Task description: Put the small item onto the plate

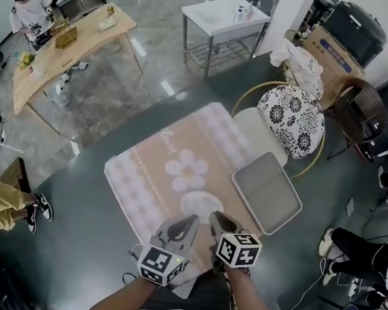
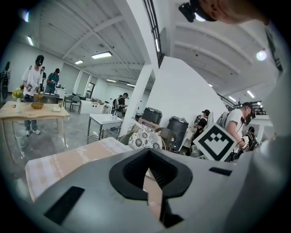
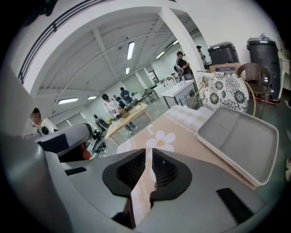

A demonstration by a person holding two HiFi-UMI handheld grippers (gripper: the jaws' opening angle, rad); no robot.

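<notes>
From the head view, note the left gripper [image 1: 187,221] and right gripper [image 1: 218,220] side by side at the near edge of the flowered mat [image 1: 151,173], tips by the near rim of the white plate [image 1: 199,202], grey tray [image 1: 268,191] to the right. No small item to be made out anywhere, so find it before reaching. Through the left gripper view, then the right gripper view, read jaws a narrow slit apart and holding nothing, so widen well before closing
</notes>
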